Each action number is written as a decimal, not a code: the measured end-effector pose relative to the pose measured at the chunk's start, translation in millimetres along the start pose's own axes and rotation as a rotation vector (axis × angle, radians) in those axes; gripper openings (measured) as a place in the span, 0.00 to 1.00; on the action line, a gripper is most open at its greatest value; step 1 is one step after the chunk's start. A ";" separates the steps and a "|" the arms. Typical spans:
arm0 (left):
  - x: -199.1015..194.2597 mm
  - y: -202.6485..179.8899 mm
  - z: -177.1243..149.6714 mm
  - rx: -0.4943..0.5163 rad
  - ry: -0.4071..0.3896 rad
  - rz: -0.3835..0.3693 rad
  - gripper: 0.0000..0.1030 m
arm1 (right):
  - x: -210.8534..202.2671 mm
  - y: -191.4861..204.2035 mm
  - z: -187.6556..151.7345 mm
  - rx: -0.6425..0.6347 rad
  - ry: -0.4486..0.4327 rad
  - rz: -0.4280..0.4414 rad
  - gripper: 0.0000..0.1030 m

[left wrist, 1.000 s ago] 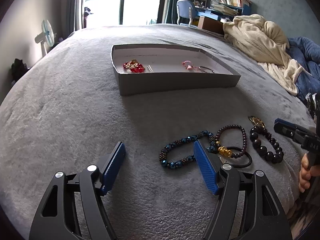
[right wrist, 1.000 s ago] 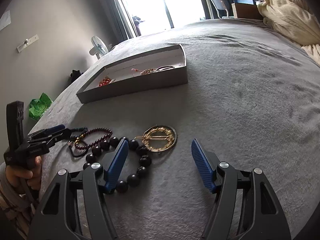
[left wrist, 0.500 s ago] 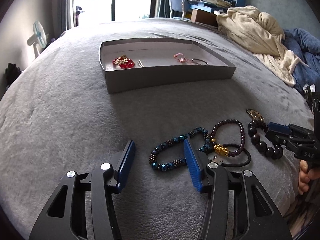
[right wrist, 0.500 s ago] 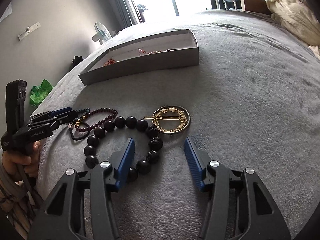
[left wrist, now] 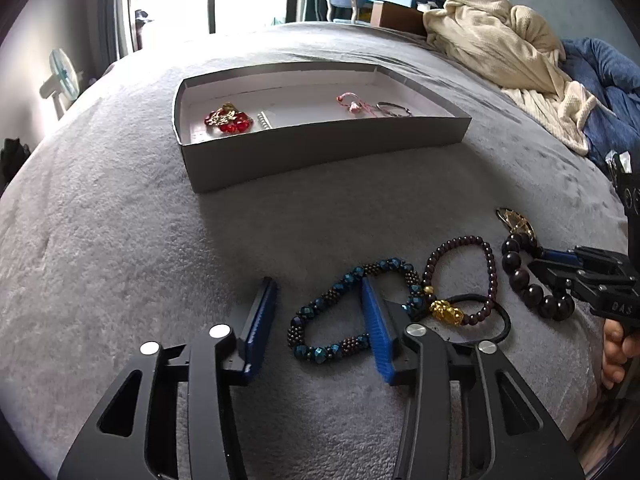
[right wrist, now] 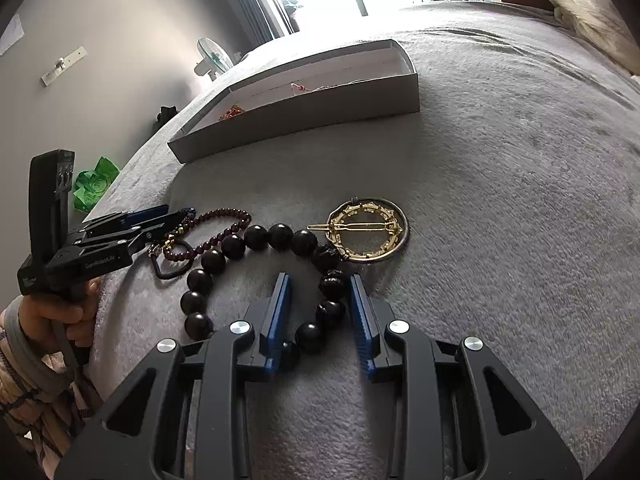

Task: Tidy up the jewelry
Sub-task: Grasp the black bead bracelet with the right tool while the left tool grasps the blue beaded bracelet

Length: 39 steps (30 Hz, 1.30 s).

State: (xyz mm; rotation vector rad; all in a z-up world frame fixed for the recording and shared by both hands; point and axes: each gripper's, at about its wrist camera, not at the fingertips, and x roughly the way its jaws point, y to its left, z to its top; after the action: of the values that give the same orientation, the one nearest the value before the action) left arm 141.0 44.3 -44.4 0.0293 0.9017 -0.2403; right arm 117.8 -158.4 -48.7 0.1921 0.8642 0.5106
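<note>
Low in the frame, the left gripper (left wrist: pixel 318 312) stands open astride the blue beaded bracelet (left wrist: pixel 352 312). The right gripper (right wrist: pixel 322 308), partly open and gripping nothing, straddles the large dark bead bracelet (right wrist: pixel 256 276) at lower centre.

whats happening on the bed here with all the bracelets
A person holds a claw in each hand and is sorting jewelry into a shallow grey box, which already holds a few pieces. The right claw is open and straddles one side of the big dark bead bracelet, not yet gripping. The left claw is open with one finger inside the loop of the blue bead bracelet. The gold round hair clip lies on the blanket.
</note>
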 end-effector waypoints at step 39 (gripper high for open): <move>-88.2 2.1 40.0 -0.016 -0.236 -0.018 0.07 | -48.2 33.3 52.7 -0.121 -0.182 0.057 0.15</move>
State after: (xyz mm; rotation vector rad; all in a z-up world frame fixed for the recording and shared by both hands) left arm 119.9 58.4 49.1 -0.0217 0.6692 -0.2477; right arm 120.7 -151.6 29.8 0.1501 0.6498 0.5877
